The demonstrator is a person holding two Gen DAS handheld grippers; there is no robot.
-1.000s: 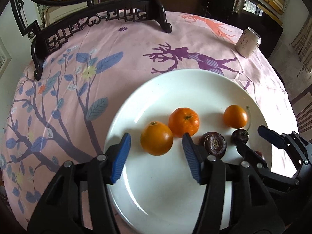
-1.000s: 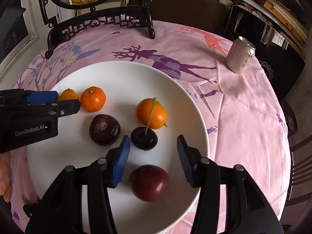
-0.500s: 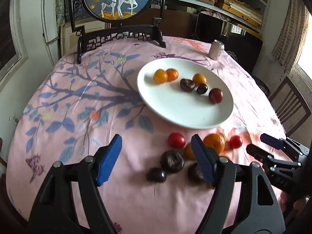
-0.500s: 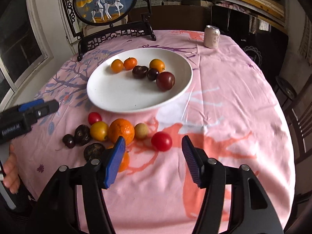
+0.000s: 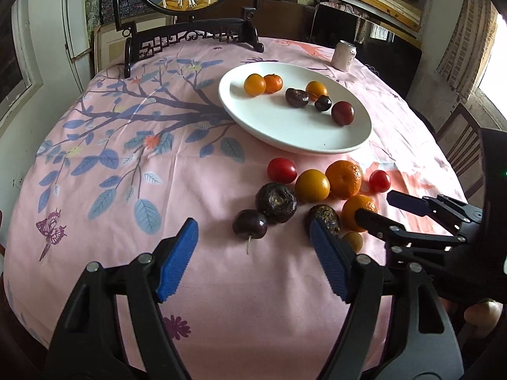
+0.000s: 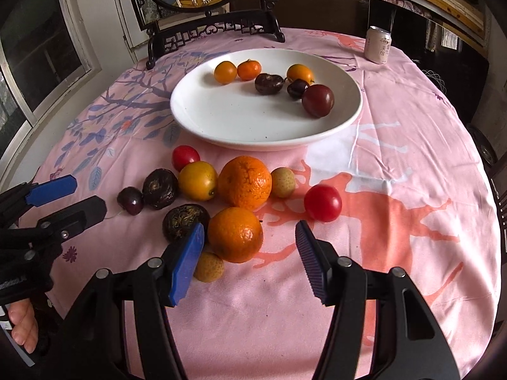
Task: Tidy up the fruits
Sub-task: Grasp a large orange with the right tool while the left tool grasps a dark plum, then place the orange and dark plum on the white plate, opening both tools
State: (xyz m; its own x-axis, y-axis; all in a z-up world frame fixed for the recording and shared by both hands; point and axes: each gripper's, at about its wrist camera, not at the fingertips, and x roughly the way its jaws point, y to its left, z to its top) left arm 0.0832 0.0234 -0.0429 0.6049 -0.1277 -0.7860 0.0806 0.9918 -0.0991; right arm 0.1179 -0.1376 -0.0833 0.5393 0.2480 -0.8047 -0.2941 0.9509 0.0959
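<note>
Presently, from the left wrist view, the following is recorded: the left gripper point(image 5: 253, 259) is held above the pink tablecloth point(image 5: 126, 190), jaws spread wide and nothing between them. A white plate point(image 5: 285, 133) is seen farther off, bearing six fruits toward its far side. A loose cluster is laid on the cloth just short of the plate. A dark cherry point(image 5: 250, 224) is found straight ahead of the left jaws, slightly toward the right finger, its stem pointed back at the gripper; a dark wrinkled fruit point(image 5: 276, 202) is touching it beyond. The right gripper point(image 5: 389, 209) is seen entering from the right, its lower finger against a small orange point(image 5: 358, 210). From the right wrist view: the right gripper point(image 6: 248, 250) is likewise shown wide open and empty. The small orange point(image 6: 235, 234) is placed directly ahead of the gap, nearer the left finger and just beyond the tips. A large orange point(image 6: 244, 185) is set behind it, a red tomato point(image 6: 323, 203) off to the right, and a pale longan point(image 6: 209, 266) beside the left finger. The left gripper point(image 6: 73, 196) is seen at the left edge, aimed at the dark cherry point(image 6: 130, 200). Judgement: the small orange is nearest the right jaws and, being round, needs no particular grip axis; a short advance with a slight leftward shift is thought sufficient. The cherry is judged the left gripper's closest pick.
</note>
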